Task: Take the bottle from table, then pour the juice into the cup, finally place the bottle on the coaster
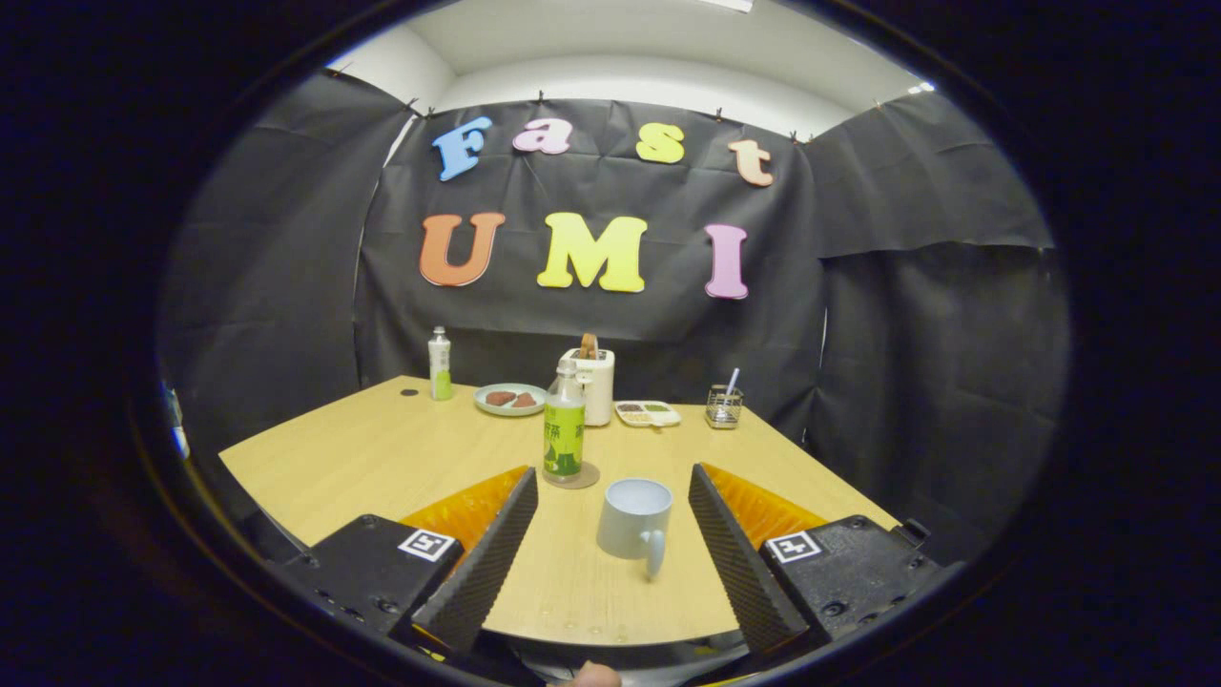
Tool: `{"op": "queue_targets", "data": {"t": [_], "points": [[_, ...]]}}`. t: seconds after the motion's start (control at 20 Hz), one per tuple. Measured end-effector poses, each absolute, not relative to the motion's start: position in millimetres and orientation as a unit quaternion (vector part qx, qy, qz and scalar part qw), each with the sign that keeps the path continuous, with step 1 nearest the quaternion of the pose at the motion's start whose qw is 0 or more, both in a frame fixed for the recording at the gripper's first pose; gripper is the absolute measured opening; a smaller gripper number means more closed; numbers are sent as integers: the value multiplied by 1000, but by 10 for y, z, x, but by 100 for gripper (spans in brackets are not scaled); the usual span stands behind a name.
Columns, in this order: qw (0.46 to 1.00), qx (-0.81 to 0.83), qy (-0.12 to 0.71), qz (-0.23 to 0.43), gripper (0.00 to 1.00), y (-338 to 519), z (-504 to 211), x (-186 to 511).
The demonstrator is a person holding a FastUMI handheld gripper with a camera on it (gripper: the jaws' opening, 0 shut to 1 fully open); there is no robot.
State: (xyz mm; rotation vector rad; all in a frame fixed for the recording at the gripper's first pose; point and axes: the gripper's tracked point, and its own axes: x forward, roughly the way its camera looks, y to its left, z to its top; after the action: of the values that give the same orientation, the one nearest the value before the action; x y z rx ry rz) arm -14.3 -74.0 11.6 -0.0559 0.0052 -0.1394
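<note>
Gripper view is looking forward over a light wooden worktop [382, 458] inside the booth. The gripper [610, 496] is standing released, its two ribbed black fingers [491, 558] spreading wide apart and pressing on nothing. Between the fingers, slightly nearer the right one, a pale grey cup [634, 520] is sitting upright on the worktop with its handle turning toward the camera; it is touching neither finger. Just beyond the left finger's tip, the juice bottle [565, 422] with the green label is standing upright, and it is resting on a round coaster [575, 476] whose rim is showing around its base. The bottle and the cup are sitting near each other but apart.

Farther back, along the far side of the worktop, a second bottle [439, 364] with green liquid at its bottom is standing to the left. Beside it a round plate [510, 399] is carrying some reddish-brown pieces. Behind the juice bottle a white toaster [599, 382] is holding something brown in its slot. To the right of that, a small divided tray [648, 413] is lying flat, and a wire holder [724, 406] is keeping a white stick upright.
</note>
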Motion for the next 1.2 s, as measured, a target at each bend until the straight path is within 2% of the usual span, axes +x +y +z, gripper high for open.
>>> {"op": "queue_targets", "data": {"t": [1.2], "points": [[994,19,-88,-67,100,-846,480,-659]]}}
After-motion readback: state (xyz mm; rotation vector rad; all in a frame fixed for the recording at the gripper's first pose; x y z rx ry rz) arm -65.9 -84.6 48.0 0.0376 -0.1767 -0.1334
